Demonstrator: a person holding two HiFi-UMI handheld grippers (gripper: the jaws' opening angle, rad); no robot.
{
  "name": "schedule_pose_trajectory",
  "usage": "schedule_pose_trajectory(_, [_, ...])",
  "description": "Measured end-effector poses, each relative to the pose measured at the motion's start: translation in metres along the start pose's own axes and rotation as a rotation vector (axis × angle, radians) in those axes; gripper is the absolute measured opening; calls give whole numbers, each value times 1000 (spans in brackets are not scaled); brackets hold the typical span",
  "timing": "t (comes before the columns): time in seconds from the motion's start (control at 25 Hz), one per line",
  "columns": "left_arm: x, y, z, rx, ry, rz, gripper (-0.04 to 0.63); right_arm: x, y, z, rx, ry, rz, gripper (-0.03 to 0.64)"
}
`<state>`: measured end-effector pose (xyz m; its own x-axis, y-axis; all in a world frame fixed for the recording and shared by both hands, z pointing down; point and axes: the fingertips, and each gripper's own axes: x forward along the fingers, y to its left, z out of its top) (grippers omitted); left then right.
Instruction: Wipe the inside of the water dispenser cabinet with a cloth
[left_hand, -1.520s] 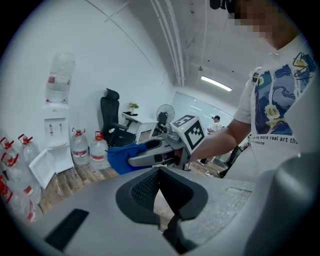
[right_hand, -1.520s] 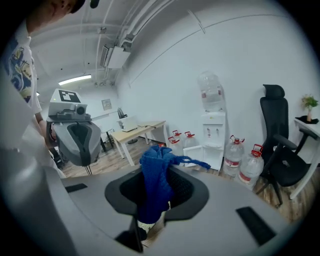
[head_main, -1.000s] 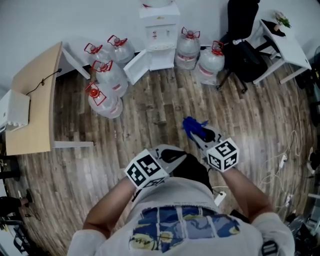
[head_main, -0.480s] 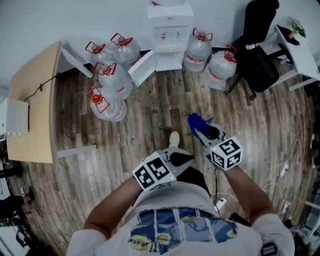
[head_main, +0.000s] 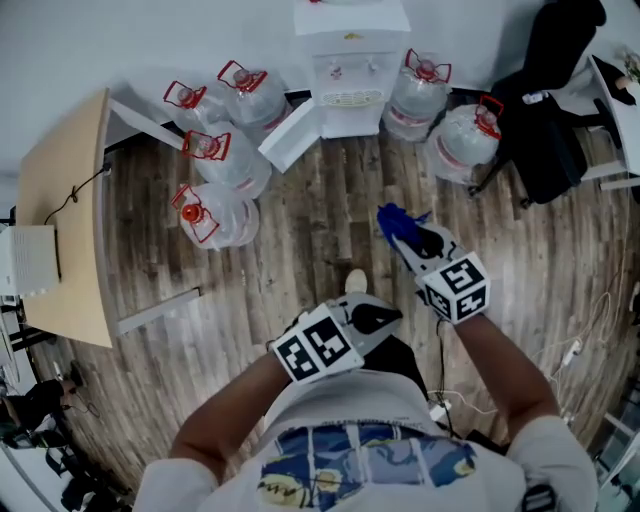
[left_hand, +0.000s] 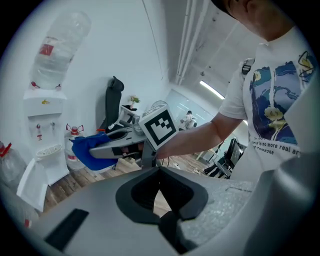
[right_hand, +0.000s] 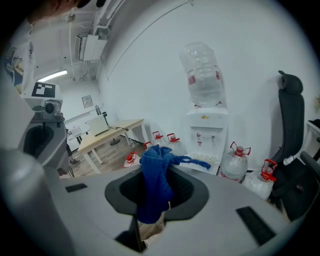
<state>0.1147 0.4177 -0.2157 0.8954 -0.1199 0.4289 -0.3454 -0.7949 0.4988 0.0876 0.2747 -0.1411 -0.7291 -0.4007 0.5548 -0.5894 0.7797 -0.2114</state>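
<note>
The white water dispenser (head_main: 349, 50) stands against the far wall with its lower cabinet door (head_main: 291, 133) swung open to the left; it also shows in the right gripper view (right_hand: 206, 137). My right gripper (head_main: 398, 226) is shut on a blue cloth (head_main: 392, 220), which hangs bunched between its jaws (right_hand: 156, 181), well short of the dispenser. My left gripper (head_main: 385, 318) is held low near my body with its jaws together and nothing in them (left_hand: 161, 197). The inside of the cabinet is hidden.
Several large water bottles with red caps lie left of the dispenser (head_main: 216, 150), and two stand to its right (head_main: 445, 120). A wooden desk (head_main: 62, 220) is at the left, a black office chair (head_main: 555, 110) at the right. Cables (head_main: 585, 335) trail on the wood floor.
I have stepped closer to the dispenser; it sits lower and larger in the head view. Both grippers came forward with me, the right one still on the cloth.
</note>
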Motion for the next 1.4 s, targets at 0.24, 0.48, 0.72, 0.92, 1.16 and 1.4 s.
schedule_pose_trajectory(0.24, [15,42,11,-21,4,-40,0,48,-45,10,-12,25,-10,83])
schedule_pose_trajectory(0.48, [15,82,2,-22,12,-101,0,101,-70,13,-30,46,-54,83])
schedule_pose_trajectory(0.72, [-3,128,3,-20,21,-220,0,167,-89,24,-10,86,-114,83])
schedule_pose_trajectory(0.92, [-12,181,-7,12,57,-310,0,234,-118,24,14,97,-165,83])
schedule_pose_trajectory(1.16, [14,275,-43,19,57,-322,0,321,-167,-9,23,94,-176,83])
schedule_pose_trajectory(1.4, [87,367,-74,-36,17,-280,0,410,-232,-72,-39,123,-116,83])
